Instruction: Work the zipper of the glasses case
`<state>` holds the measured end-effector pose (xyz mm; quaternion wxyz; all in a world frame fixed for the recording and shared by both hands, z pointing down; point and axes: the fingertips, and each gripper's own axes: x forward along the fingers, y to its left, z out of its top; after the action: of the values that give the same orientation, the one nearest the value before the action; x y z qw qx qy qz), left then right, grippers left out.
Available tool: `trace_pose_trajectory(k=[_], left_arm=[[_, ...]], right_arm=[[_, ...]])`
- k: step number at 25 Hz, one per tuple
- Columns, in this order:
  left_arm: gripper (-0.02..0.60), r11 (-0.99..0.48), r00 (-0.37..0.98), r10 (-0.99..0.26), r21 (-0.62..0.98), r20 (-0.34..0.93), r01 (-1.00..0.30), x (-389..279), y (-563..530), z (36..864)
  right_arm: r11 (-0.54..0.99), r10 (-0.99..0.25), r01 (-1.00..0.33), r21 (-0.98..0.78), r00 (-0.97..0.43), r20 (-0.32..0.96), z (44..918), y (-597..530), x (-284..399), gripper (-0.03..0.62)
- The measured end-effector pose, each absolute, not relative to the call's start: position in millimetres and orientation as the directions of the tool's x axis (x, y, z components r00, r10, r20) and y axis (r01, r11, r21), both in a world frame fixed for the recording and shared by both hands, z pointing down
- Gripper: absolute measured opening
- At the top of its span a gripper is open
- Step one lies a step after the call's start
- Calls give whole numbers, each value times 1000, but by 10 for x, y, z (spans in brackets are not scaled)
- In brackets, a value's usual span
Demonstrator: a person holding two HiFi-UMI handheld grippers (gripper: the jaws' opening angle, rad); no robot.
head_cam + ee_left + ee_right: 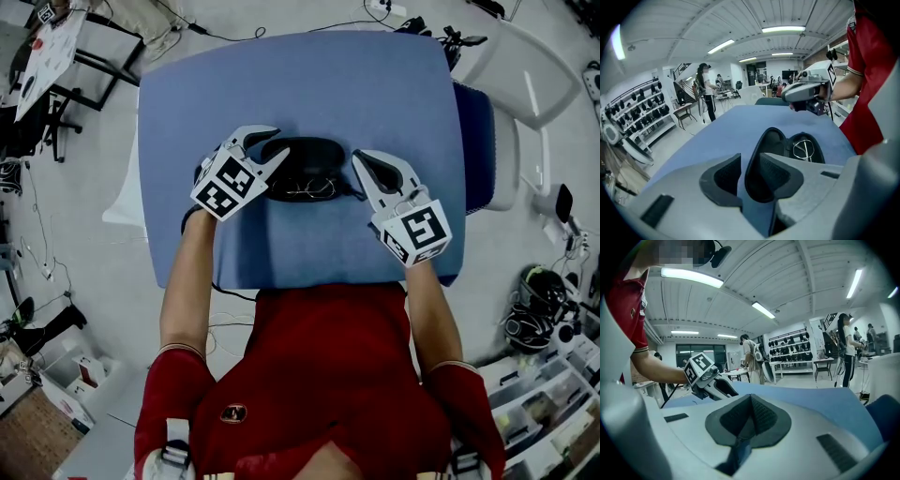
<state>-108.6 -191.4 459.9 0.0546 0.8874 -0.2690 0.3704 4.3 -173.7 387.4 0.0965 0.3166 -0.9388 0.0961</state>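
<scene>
The left tool [272, 142] stands narrowly apart at the left end of the case [309, 155]. The case lies open mid-tabletop [300, 84], a black oval shell with a smooth rounded rim. Thin wire glasses [312, 189] rest in its near half. The left gripper view adds what the head view lacks: the case's dark hollow [776, 140] and rim rise just past the gap between the ribbed grey pads [724, 176], with matte blue cloth showing there. At the case's right end, the right tool [361, 161] has its pads pressed together. Its own view shows nothing between them, only cloth [811, 397] ahead and not the case.
</scene>
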Motion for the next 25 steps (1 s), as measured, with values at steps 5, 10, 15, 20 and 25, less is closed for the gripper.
trace_pose_trajectory(k=[5,10,15,20,25], left_arm=[[109,-884,593,-366,-68,717,-463,-1044,-1939,4743],[109,-906,590,-309,-43,746,-421,-995,-1930,4839],[104,-903,592,-326,-57,737,-427,-991,-1937,4813],[83,-901,602,-352,-86,717,-424,-979,-1930,4745],[77,-904,622,-368,-110,691,-413,-952,-1856,4649]], right_arm=[[769,-588,-628,-120,-768,256,3919,-1754,80,-2],[760,-593,-638,-127,-759,268,3971,-1762,124,-2],[755,-595,-643,-129,-755,275,3998,-1732,143,-2],[754,-597,-644,-127,-754,276,4003,-1724,152,-2],[758,-594,-640,-127,-757,272,3985,-1735,157,-2]])
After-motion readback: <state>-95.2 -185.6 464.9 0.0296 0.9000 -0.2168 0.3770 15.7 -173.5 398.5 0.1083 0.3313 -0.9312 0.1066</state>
